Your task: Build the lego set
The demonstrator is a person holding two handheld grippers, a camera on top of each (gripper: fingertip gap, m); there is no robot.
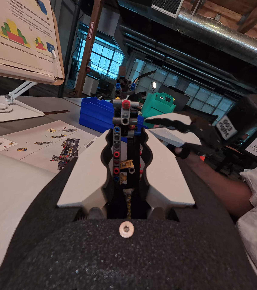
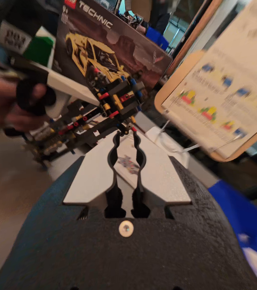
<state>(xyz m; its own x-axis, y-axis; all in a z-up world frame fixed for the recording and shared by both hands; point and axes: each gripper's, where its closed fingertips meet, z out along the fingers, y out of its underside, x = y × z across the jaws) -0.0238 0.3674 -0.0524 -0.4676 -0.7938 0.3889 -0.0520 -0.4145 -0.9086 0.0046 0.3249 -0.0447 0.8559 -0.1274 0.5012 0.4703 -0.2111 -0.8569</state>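
Lego assembly point(image 1: 125, 141) is clamped between the left tool point(image 1: 127, 136) fingers and held upright above the desk point(image 1: 65, 108), over the open instruction booklet point(image 1: 35, 146). Right tool point(image 2: 126, 133) is parted with nothing gripped, tips just beside the model's lower end; set box point(image 2: 109, 47) is seen behind, blue bin point(image 1: 96, 116) beyond
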